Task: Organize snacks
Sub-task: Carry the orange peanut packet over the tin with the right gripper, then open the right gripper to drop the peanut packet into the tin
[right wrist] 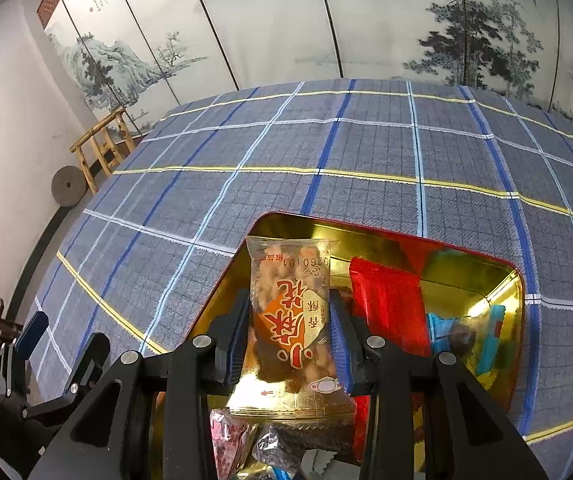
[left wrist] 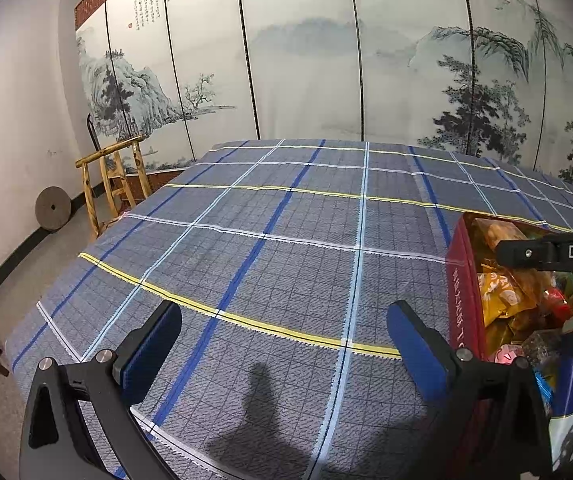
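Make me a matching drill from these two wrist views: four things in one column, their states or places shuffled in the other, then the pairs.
1. left gripper
2. clear peanut snack packet with red characters
3. shiny red foil packet
4. red tin with gold interior

A. lying inside the tin
B. standing on the blue checked tablecloth
C. open and empty
D. clamped between the right gripper fingers

Pairs: 1-C, 2-D, 3-A, 4-B
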